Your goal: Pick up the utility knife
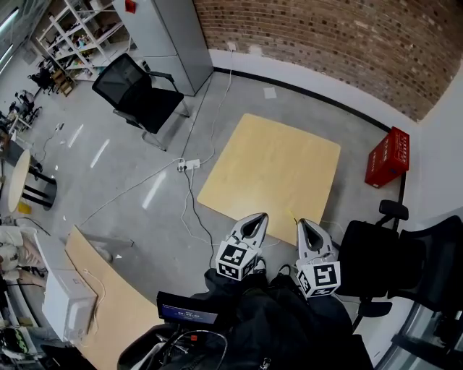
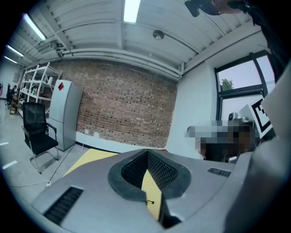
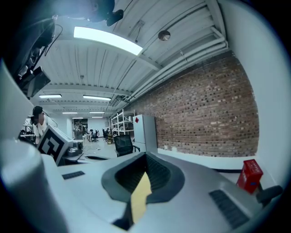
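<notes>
Yellow wood of the counter (image 1: 268,170) is lying ahead of and below both claws, which are hanging clenched and empty close to the person's body. A tiny dark mark, possibly the utility knife (image 2: 150,201), is showing on the wood past the left claw (image 1: 255,218). It is too small to tell its long axis. The right claw (image 1: 302,224) is hanging just beside the left, so neither looks clearly nearer.

Bright ceiling strip (image 2: 132,10), fisheye edges.

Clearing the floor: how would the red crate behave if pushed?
The red crate looks like moulded plastic, so probably stiff and light. It stands on smooth floor, so it would likely slide easily. Contents hidden.
</notes>
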The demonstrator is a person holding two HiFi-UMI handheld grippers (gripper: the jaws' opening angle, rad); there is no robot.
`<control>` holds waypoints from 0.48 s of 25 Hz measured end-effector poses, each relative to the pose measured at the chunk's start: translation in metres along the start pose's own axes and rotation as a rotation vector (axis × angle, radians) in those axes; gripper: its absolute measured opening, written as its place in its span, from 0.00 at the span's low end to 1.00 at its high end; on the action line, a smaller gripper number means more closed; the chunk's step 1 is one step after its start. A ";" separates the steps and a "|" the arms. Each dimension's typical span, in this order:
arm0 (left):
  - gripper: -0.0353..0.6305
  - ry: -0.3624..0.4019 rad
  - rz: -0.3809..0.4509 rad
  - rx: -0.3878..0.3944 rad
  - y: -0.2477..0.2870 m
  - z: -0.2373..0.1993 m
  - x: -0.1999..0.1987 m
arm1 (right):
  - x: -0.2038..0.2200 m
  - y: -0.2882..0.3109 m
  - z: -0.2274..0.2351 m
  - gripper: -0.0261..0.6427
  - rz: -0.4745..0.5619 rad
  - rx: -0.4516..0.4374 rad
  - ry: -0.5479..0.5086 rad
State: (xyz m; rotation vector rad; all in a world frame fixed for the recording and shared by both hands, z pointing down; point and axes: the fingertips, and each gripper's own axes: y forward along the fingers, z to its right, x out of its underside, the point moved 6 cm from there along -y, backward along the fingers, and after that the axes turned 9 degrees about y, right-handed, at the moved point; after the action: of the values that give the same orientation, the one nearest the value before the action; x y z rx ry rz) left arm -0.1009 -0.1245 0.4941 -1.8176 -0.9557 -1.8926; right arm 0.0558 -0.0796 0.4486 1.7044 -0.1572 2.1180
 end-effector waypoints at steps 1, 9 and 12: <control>0.05 -0.002 -0.002 0.001 0.004 0.003 0.000 | 0.000 0.000 0.005 0.05 -0.003 0.001 0.003; 0.05 -0.010 -0.012 -0.035 0.021 0.010 -0.006 | -0.009 0.009 0.028 0.05 -0.001 -0.042 0.014; 0.05 -0.012 -0.016 -0.054 0.027 0.010 -0.006 | -0.012 0.010 0.034 0.05 -0.001 -0.059 0.012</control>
State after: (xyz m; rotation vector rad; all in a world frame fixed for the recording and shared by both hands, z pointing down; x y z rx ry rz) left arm -0.0751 -0.1380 0.4935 -1.8584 -0.9347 -1.9370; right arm 0.0842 -0.1033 0.4476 1.6581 -0.2129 2.1011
